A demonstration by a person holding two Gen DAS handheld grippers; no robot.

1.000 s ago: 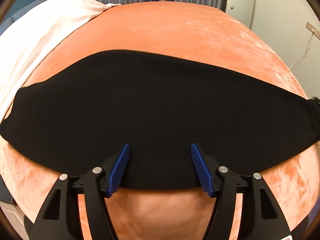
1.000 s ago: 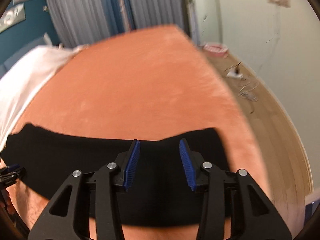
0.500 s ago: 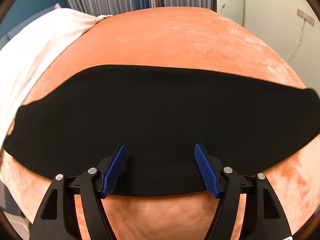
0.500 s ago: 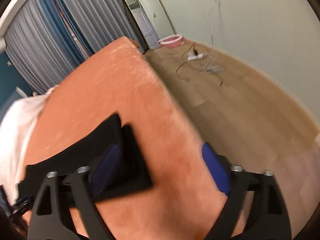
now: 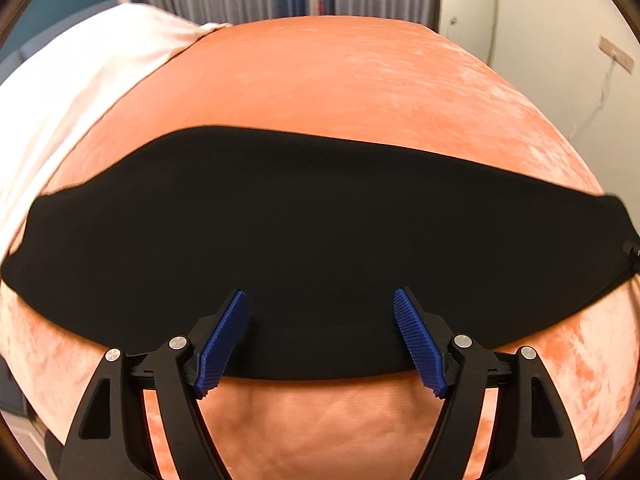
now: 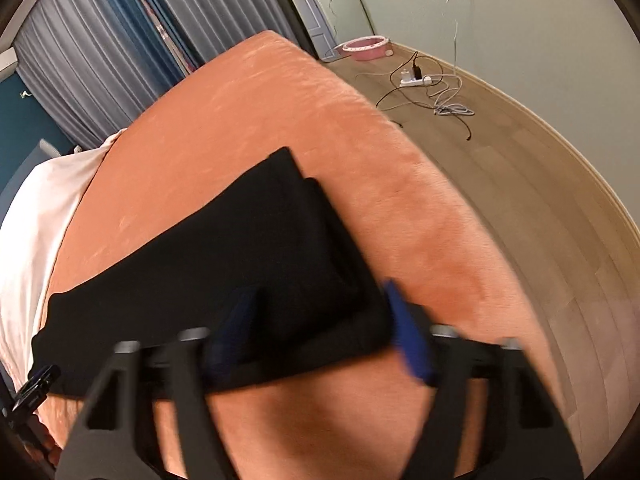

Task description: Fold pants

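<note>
Pants (image 5: 312,232) lie flat between both spread-apart hand-held grippers, left (image 5: 320,336) and right (image 6: 320,332).

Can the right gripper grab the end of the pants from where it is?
Probably yes. The right gripper is open, and its fingers sit on either side of the pants' folded end on the bed. Nothing lies between them. The picture is blurry, though, so I can't tell if it touches the cloth.

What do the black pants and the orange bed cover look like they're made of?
Black pants: a smooth, matte fabric, possibly a stretchy knit; they lie flat with no sheen or visible weave. Orange bed cover: looks like plush velvet or fleece, since pale brushed patches mottle its nap.
</note>
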